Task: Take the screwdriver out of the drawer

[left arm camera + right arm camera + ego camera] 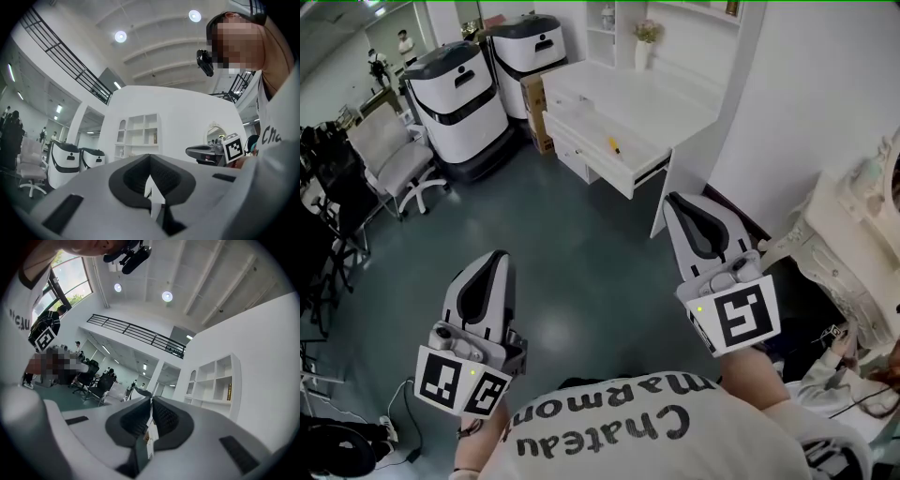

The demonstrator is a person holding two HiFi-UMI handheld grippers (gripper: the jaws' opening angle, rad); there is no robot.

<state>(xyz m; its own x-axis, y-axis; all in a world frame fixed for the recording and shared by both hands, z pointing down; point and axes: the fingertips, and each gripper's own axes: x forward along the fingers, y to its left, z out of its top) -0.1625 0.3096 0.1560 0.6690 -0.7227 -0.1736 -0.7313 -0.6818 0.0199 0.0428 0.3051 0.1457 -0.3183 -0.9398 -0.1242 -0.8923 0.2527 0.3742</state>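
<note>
Your shirt reads "Chateau Marmon". Your left gripper (498, 257) and right gripper (674, 201) both have their jaws together on nothing. The screwdriver (615, 146) lies in the open drawer (581, 127) at twelve o'clock, with bare floor (572, 262) between.

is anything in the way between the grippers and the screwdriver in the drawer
Nothing visible blocks it. The screwdriver lies uncovered in the open drawer, and only bare floor separates the left gripper and right gripper from it. The drawer's front wall faces them, so reaching in likely means coming over it.
</note>
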